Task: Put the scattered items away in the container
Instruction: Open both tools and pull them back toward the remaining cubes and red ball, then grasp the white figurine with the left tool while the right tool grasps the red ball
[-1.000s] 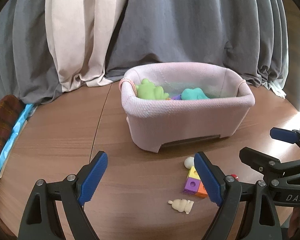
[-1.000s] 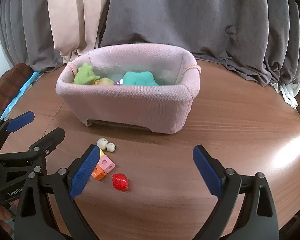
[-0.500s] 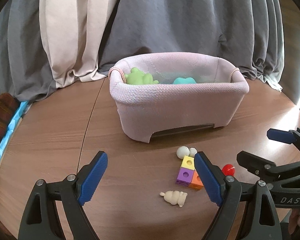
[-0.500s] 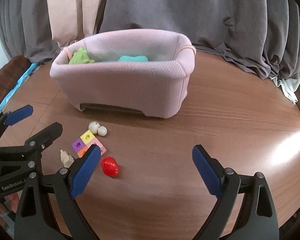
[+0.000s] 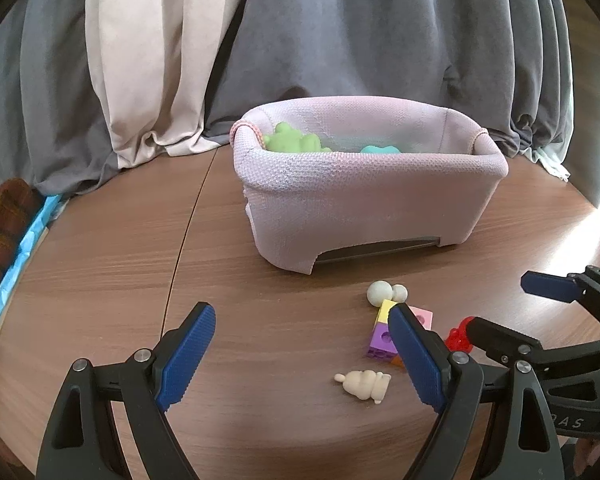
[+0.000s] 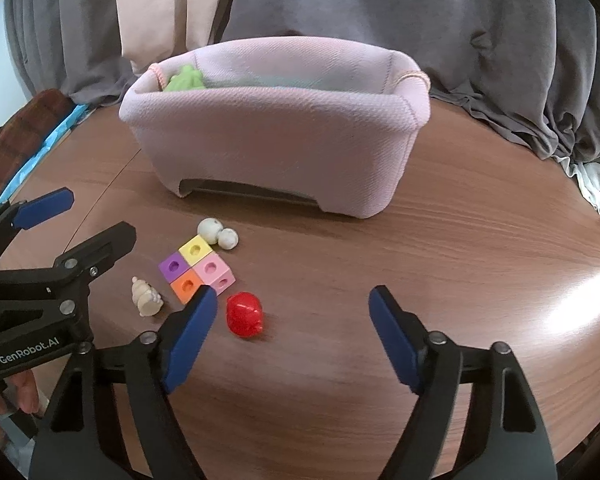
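Note:
A pink fabric basket (image 5: 372, 200) (image 6: 284, 136) stands on the round wooden table with a green toy (image 5: 292, 142) and a teal toy (image 5: 380, 149) inside. In front of it lie a white double ball (image 6: 216, 232), a block of coloured cubes (image 6: 196, 268), a cream figurine (image 6: 146, 298) and a red toy (image 6: 244, 314). My right gripper (image 6: 292, 300) hangs over the red toy, which sits between the fingers close to the left one. Its jaws are closing and the pads do not touch the toy. My left gripper (image 5: 300, 316) is open and holds nothing, with the figurine (image 5: 364, 384) near its right finger.
Grey and beige curtains hang behind the table. A dark plaid cloth and a blue strip (image 5: 24, 240) lie at the table's left edge. Bare wood (image 6: 480, 240) stretches to the right of the toys. A hand (image 6: 24, 392) grips the left tool.
My right gripper has sunk toward the toys and its jaws have narrowed, so the red toy now lies between its fingers. My left gripper has barely shifted and stays equally wide.

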The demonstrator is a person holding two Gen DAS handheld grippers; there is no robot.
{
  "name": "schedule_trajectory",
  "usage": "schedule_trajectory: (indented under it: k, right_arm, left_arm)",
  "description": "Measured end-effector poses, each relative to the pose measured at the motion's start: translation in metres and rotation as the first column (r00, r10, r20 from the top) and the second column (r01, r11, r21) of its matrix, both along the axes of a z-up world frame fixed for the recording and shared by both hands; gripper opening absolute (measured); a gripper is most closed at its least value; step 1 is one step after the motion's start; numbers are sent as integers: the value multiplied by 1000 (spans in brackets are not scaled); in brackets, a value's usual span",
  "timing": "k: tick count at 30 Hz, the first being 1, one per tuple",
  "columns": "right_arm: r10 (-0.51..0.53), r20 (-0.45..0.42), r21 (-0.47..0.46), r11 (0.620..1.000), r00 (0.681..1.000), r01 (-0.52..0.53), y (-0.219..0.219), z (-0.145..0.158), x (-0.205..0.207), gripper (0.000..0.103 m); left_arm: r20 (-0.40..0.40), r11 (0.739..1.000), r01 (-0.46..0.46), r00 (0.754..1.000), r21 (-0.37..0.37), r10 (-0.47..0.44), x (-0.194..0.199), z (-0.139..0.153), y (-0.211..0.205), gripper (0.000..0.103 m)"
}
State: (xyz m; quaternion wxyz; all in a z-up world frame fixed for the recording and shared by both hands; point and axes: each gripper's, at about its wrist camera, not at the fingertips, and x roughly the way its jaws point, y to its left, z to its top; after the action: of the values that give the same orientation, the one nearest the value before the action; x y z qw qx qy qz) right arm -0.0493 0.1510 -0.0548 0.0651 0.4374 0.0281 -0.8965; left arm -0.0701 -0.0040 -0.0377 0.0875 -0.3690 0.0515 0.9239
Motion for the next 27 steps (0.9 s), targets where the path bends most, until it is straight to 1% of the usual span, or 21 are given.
schedule_trajectory:
  k: [2,4,6,12,20,27]
  right_arm:
    - [3,5,1,1000,1000,-3,-1,-2,-1,70]
    - [9,12,-3,1000,1000,-9,-2,-4,-1,64]
    - [17,20,-4,1000,1000,-17,-5,-6,-2,60]
    - [24,34,4,1000,999,-24,-8,-12,-3,53]
    - [23,44,13,1000,999,-23,-9,-15,-4,49]
    - [18,51,16,1000,999,-19,-7,-16,-5,42]
  left_arm:
    - [-2,1000,-1,1000,1,1,0,0,-1,86]
    - [-2,1000,0,1000,1,0,0,0,-2,86]
    - [-1,1000,1,1000,3,-1,1,-1,-3,86]
    - [11,1000,11,1000,5,-12,5,-4,-3,86]
    - [32,1000,30,999,10,-30,9,-8,0,86]
    - [49,998,58,997,6,-58,13,-15,10,86]
